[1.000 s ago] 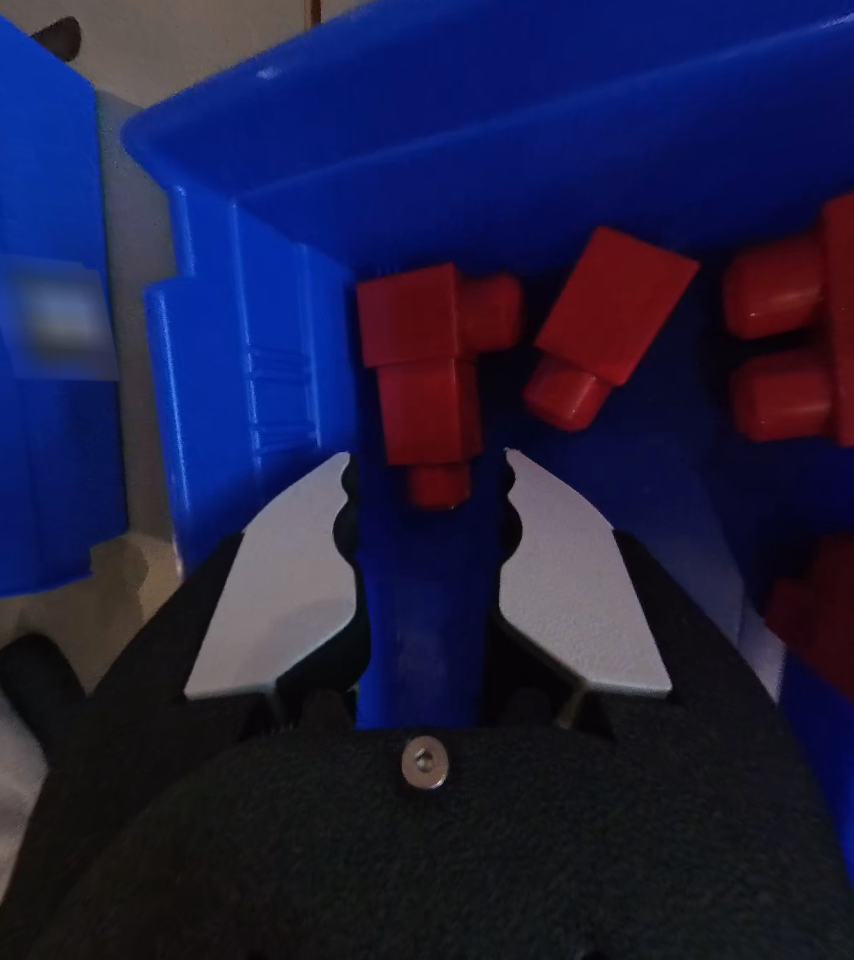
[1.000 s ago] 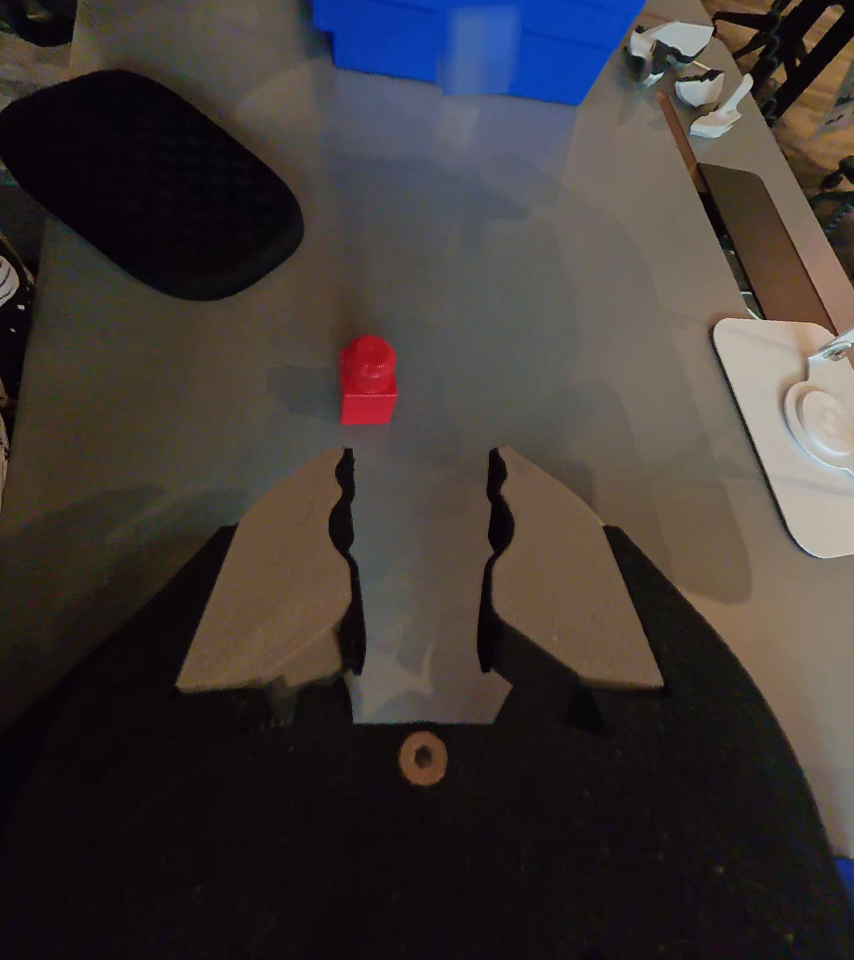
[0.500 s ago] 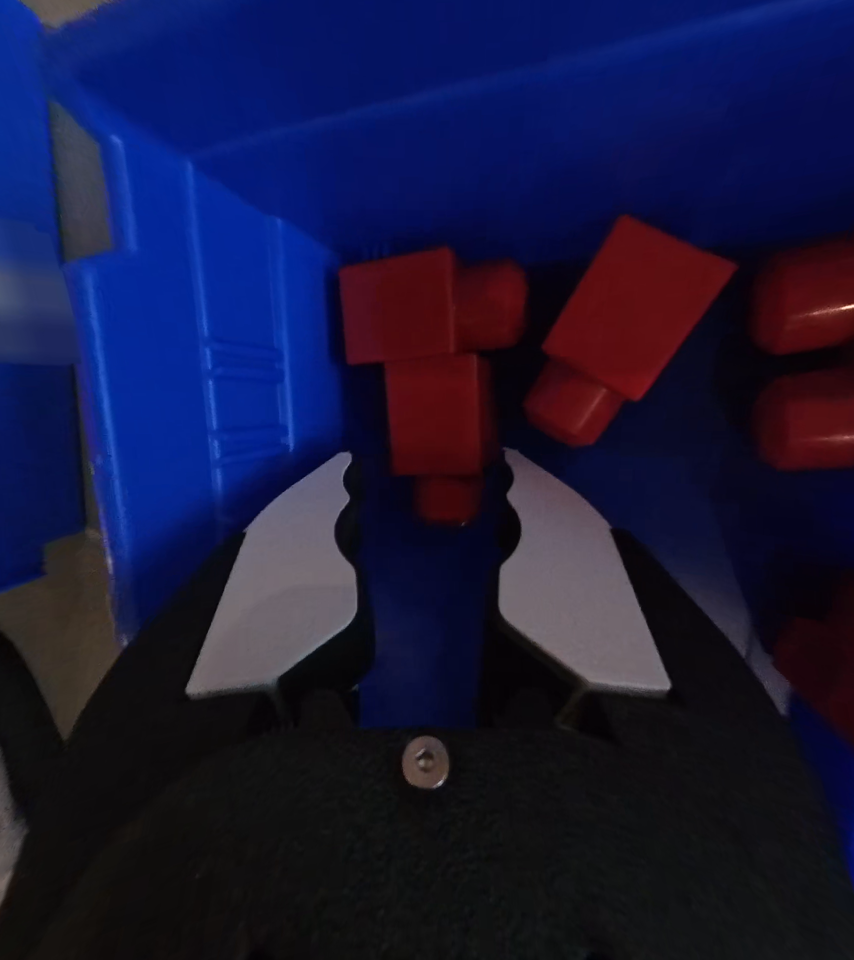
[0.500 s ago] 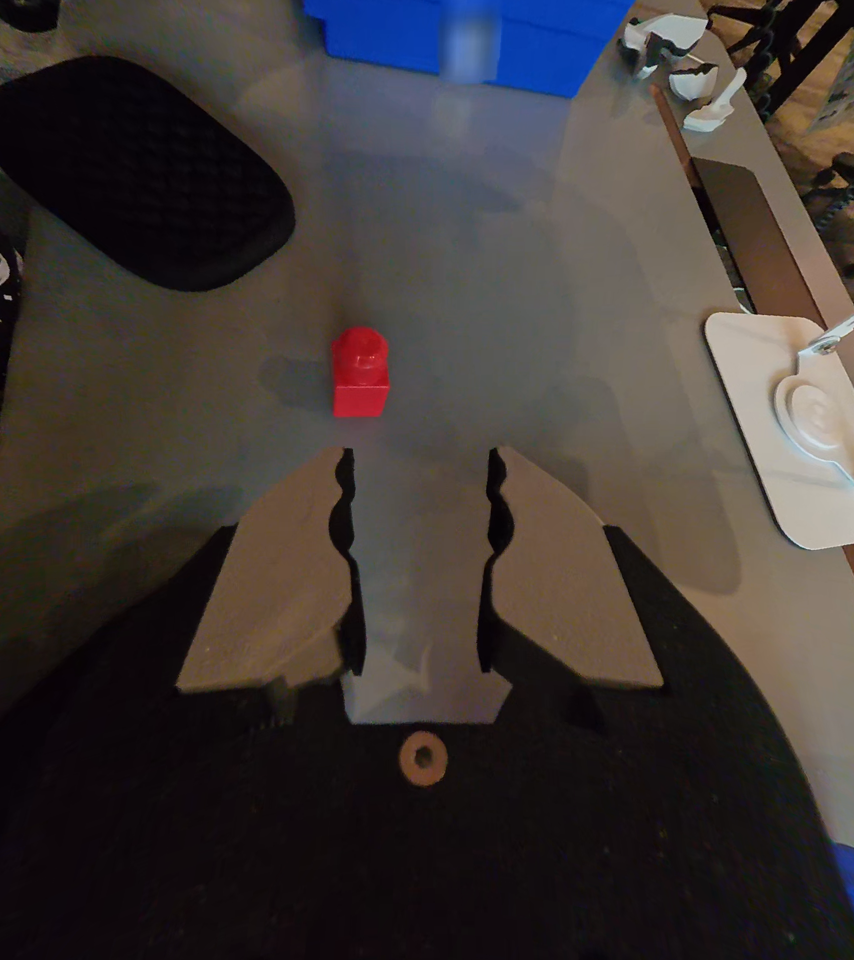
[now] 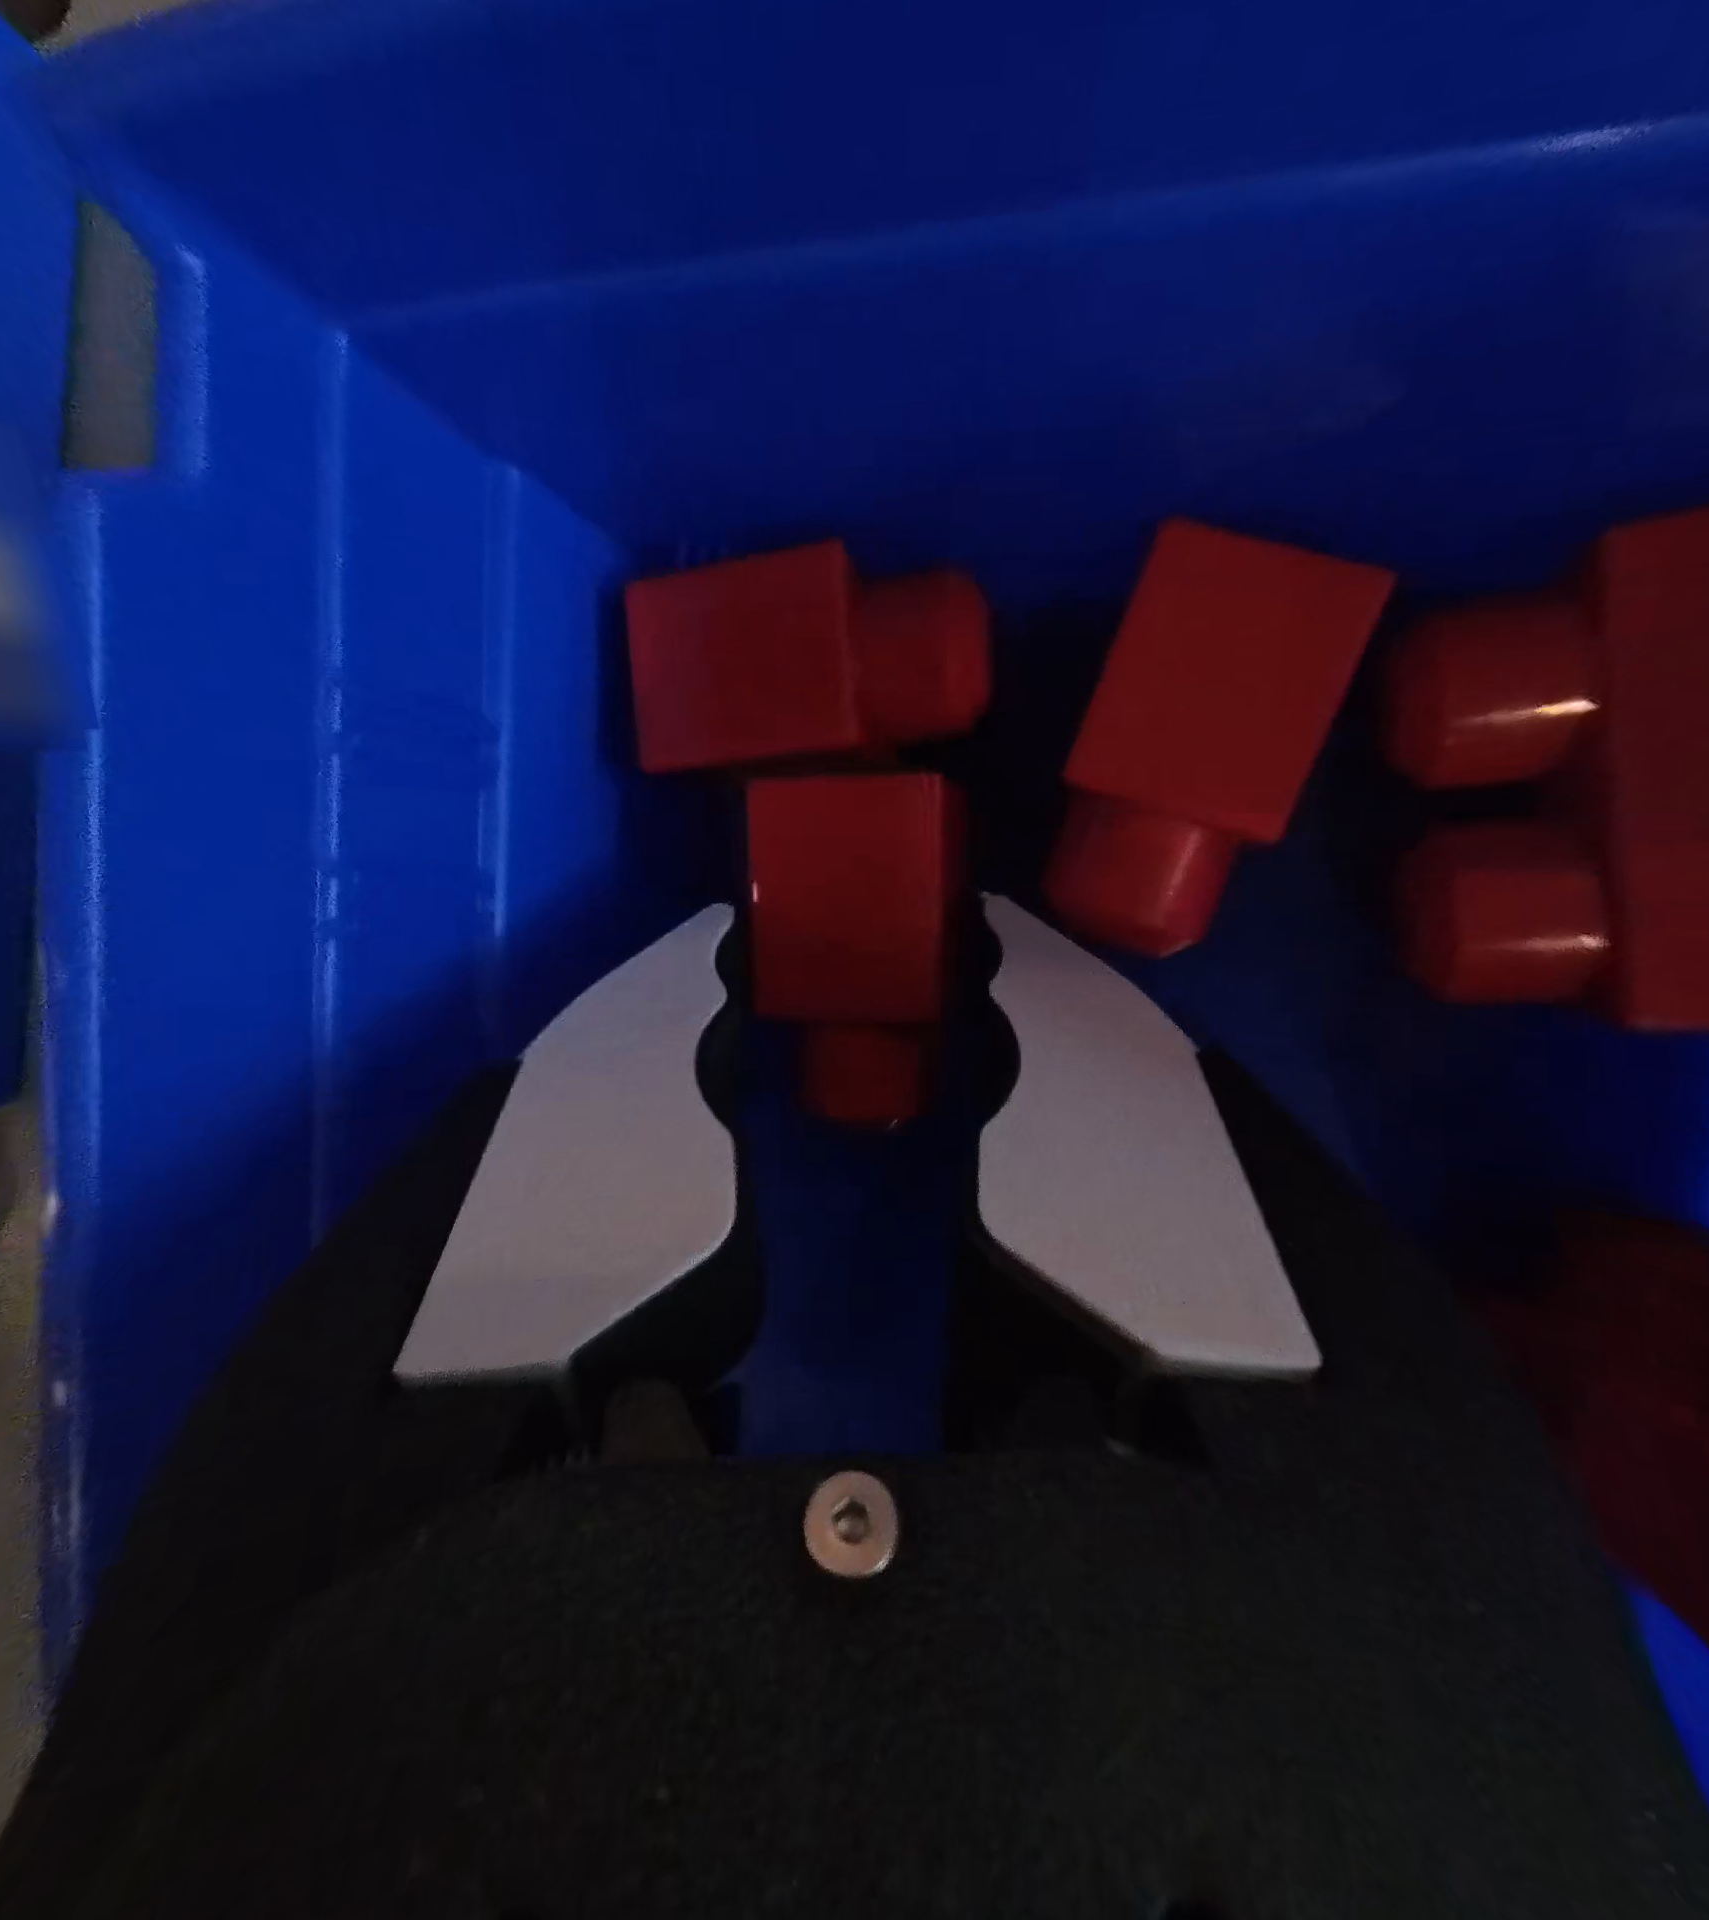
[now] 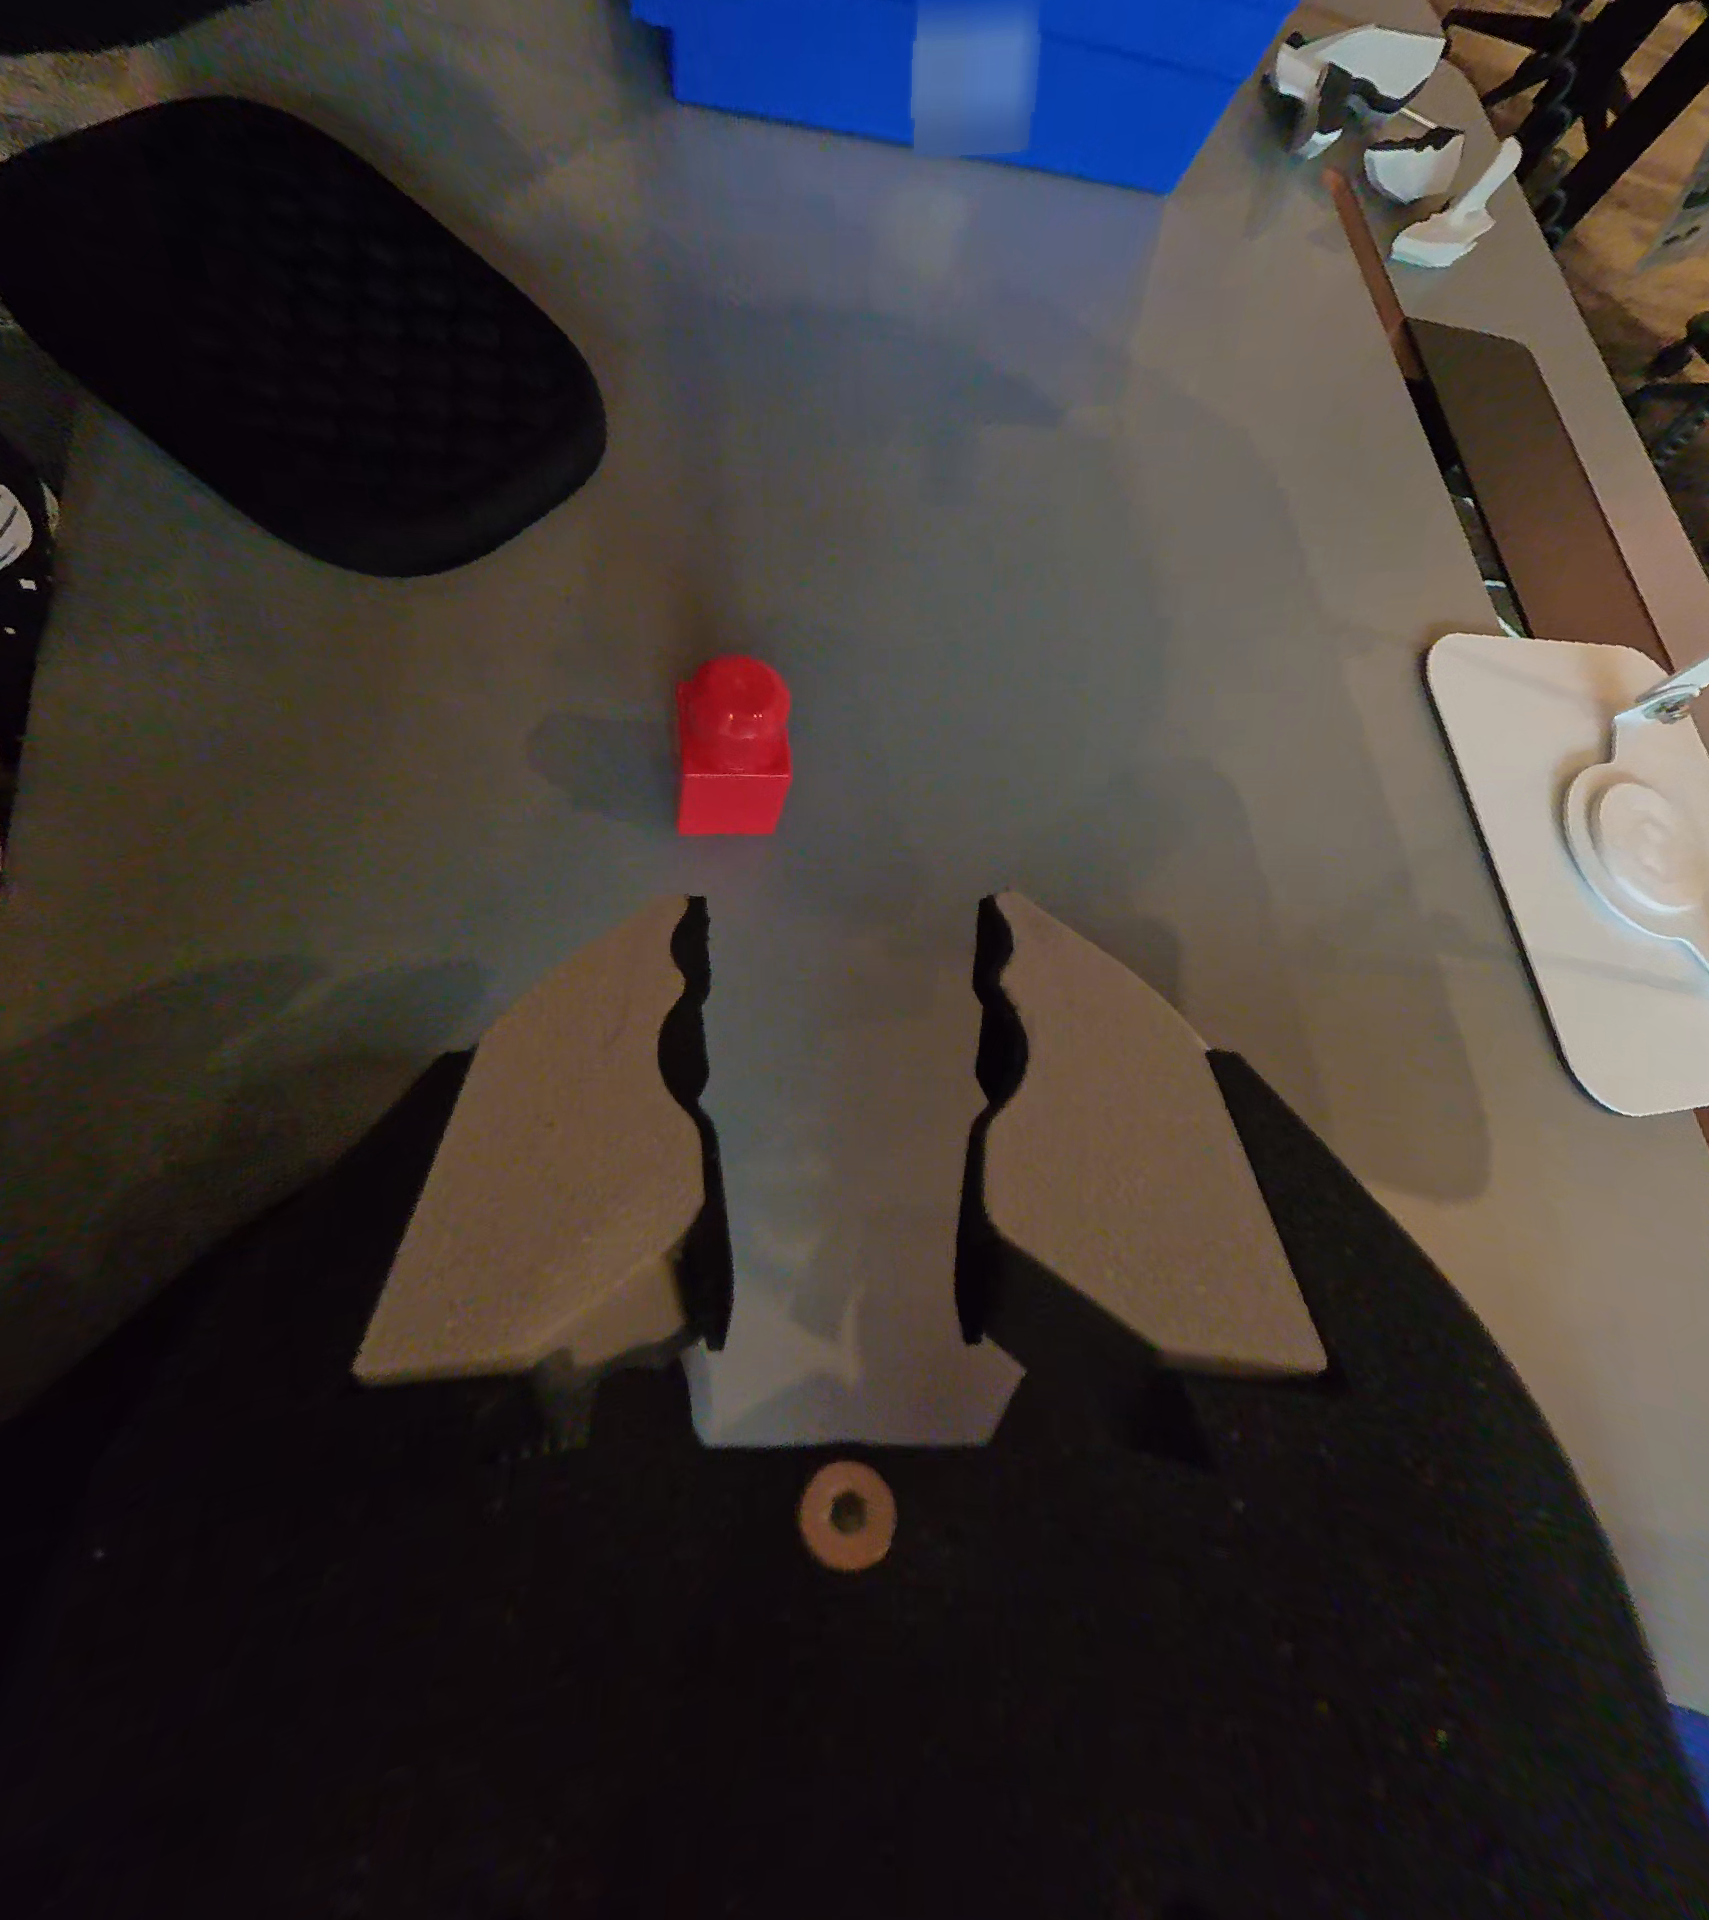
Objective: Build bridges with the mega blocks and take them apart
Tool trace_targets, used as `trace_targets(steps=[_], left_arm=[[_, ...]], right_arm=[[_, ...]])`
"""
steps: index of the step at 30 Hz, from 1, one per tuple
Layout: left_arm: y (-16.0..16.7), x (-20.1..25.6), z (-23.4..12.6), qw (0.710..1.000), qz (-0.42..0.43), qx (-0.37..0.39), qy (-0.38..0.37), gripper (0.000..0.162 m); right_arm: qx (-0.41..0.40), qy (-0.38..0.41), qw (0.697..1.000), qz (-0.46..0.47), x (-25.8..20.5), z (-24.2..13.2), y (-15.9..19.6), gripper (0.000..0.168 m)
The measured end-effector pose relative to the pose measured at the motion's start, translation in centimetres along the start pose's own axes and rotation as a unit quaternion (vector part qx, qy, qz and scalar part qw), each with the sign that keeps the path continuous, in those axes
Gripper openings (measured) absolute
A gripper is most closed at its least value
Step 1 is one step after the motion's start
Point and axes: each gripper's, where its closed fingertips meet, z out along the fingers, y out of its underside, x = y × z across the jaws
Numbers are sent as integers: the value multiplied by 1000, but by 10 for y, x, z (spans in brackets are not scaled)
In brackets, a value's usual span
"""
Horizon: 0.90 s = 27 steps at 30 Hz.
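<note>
Left gripper [image 5: 855, 935] inside blue bin [image 5: 330, 831], jaws around a lying red block [image 5: 850, 894] at frame centre, contact not discernible, more red blocks [image 5: 1214, 686] above and right; right gripper [image 6: 839, 914] released above table [image 6: 933, 520], single block [image 6: 734, 758] upright just ahead
</note>
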Motion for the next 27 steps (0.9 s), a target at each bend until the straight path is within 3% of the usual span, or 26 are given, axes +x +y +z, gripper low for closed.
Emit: trace_targets(steps=[7, 14, 21, 27], left_arm=[[-4, 17, -56, 992, 76, 89, 42, 39], [0, 78, -159, 955, 192, 191, 120, 39], [51, 198, -259, 867, 328, 254, 277, 38], [111, 280, -318, 781, 408, 274, 386, 38]], right_arm=[[2, -11, 1000, -14, -6, 2, -9, 49], [26, -44, 997, -52, -17, 19, -42, 49], [81, -81, 991, -74, -31, 46, -94, 53], [138, -101, 984, -53, -38, 62, -138, 53]])
